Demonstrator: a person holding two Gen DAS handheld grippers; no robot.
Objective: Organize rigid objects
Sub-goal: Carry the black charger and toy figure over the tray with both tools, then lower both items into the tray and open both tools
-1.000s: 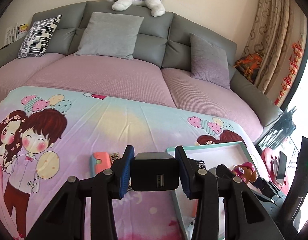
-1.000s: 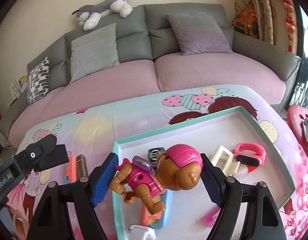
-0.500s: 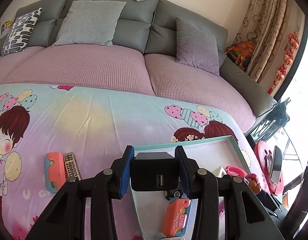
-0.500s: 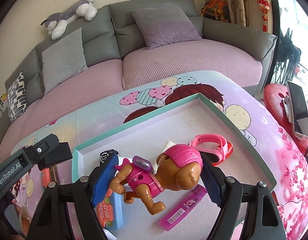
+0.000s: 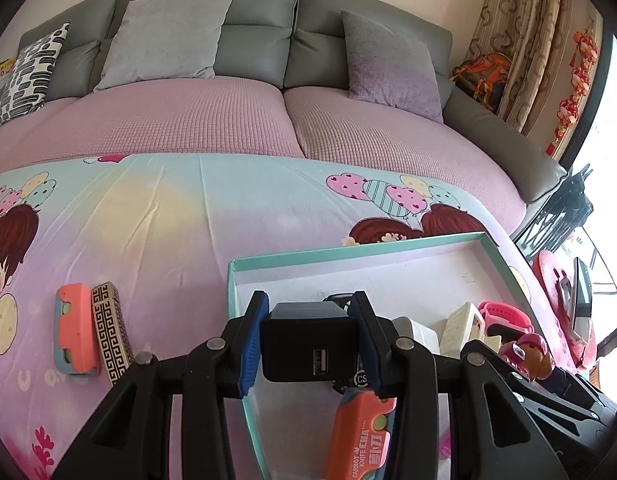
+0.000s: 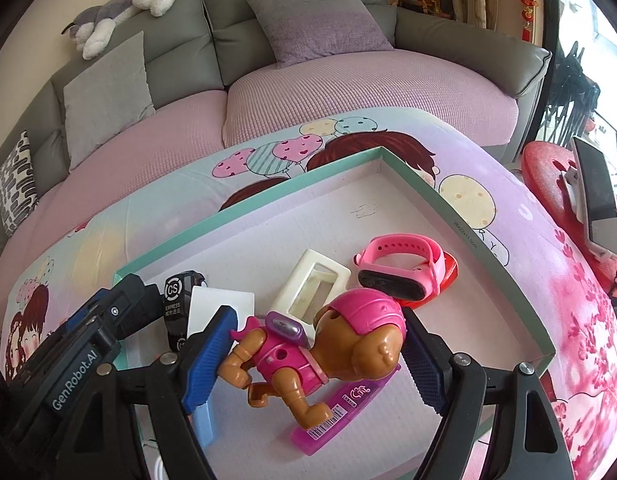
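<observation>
My left gripper (image 5: 310, 344) is shut on a black USB charger (image 5: 308, 346) and hangs over the near left part of the teal-rimmed box (image 5: 348, 251). In the right wrist view my right gripper (image 6: 316, 354) is shut on a brown toy dog in a pink helmet (image 6: 320, 354), held above the box (image 6: 420, 178). On the box floor lie a pink watch (image 6: 400, 264), a white frame (image 6: 314, 286), a purple case (image 6: 344, 408), a black tape measure (image 6: 176, 304) and an orange carrot knife (image 5: 360, 432). The left gripper's body (image 6: 80, 364) shows at the left.
On the cartoon-print cloth left of the box lie an orange case (image 5: 74, 334) and a patterned block (image 5: 110, 334). A grey and pink sofa (image 5: 228, 112) with cushions runs behind. To the right, a red stool (image 6: 564, 184) carries a phone (image 6: 598, 200).
Both grippers have swung right and sunk, ending over the box with their loads still gripped. The box interior and its items have come closer into view.
</observation>
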